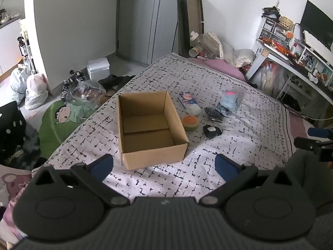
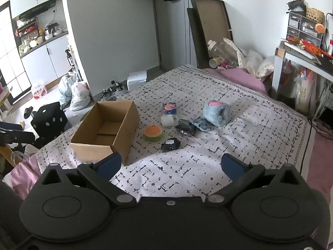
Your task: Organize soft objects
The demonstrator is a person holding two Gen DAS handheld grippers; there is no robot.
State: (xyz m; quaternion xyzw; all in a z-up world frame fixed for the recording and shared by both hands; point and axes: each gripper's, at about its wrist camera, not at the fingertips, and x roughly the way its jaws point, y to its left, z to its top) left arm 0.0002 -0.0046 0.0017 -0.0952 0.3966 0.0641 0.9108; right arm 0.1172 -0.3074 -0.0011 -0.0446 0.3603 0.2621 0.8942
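An empty cardboard box [image 1: 145, 125] [image 2: 106, 129] stands open on the patterned bed cover [image 1: 239, 145]. To its right lie several soft things: an orange and green burger toy [image 1: 189, 122] [image 2: 153, 133], a white pouch [image 1: 193, 110] [image 2: 169, 120], a printed packet [image 1: 187, 99] [image 2: 169, 108], a blue plush in a clear bag [image 1: 229, 101] [image 2: 216, 111], a dark bag [image 1: 213, 113] [image 2: 186, 129] and a black flat piece [image 1: 212, 131] [image 2: 170, 144]. My left gripper [image 1: 164, 164] is open, low in front of the box. My right gripper [image 2: 170, 165] is open, short of the toys.
A cluttered white desk [image 1: 291, 62] [image 2: 301, 58] stands right of the bed. Bags and bottles [image 2: 235, 56] pile at the bed's far end. On the floor at left are plastic bags [image 2: 77, 95], a white box [image 1: 97, 68] and a green cushion [image 1: 62, 120].
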